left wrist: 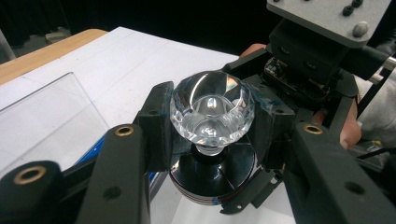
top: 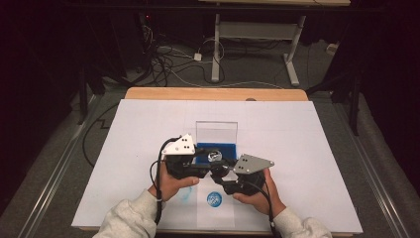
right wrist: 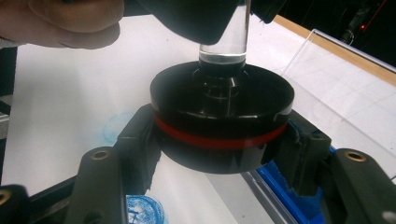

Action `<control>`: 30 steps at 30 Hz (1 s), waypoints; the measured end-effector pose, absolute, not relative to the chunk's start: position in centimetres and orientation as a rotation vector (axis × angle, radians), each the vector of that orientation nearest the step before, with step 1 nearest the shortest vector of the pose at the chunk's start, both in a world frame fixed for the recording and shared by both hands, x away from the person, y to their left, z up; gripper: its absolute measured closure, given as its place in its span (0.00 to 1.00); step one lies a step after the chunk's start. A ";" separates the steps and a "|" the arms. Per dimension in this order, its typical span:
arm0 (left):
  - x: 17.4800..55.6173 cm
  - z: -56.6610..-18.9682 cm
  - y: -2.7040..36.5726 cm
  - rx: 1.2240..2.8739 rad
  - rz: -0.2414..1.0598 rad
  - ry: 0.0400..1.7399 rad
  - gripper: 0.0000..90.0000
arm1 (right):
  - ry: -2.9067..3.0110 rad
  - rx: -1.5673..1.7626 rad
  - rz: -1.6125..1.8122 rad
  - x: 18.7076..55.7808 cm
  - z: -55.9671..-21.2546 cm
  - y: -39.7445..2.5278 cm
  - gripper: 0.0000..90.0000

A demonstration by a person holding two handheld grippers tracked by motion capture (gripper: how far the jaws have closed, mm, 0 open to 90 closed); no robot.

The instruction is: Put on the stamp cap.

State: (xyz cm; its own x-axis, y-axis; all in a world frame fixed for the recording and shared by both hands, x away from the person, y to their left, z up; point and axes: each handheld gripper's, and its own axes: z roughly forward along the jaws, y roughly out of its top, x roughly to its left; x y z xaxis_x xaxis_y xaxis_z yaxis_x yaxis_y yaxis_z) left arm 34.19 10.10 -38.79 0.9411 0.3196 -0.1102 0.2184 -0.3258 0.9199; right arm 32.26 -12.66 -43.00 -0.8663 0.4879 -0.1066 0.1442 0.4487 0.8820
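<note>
Above bench (top: 307, 148), stamp (left wrist: 212, 140) held upright: crystal knob (left wrist: 212, 109) pinched by left gripper (left wrist: 212, 116), black base (right wrist: 222, 126) (directly beneath) clamped by right gripper (right wrist: 222, 140).

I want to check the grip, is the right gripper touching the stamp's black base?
Touching: the right gripper view shows the right gripper's jaws pressed against both sides of the black base.

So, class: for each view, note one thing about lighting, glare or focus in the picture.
High view: bright white table sheet, dark surroundings. Left gripper view: glare glints on the crystal knob; near jaws soft. Right gripper view: the black base is sharp, the hand at top blurred.
</note>
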 end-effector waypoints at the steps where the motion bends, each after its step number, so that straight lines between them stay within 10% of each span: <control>1: 34.2 -38.8 10.1 1.918 0.104 0.389 0.61 | 2.360 0.534 1.382 32.2 -43.0 -12.7 0.43; 30: 33.8 -39.3 10.0 1.869 0.078 0.385 0.61 | 2.333 0.514 1.385 31.8 -43.0 -12.7 0.43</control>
State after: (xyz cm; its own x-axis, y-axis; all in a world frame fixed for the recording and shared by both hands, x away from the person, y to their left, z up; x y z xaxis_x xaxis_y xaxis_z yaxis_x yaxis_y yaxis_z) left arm 33.80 9.96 -39.34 0.9436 0.3015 -0.1366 0.2243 -0.2787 0.9338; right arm 31.79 -12.70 -43.02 -0.8619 0.4894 -0.1329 0.1176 0.4478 0.8864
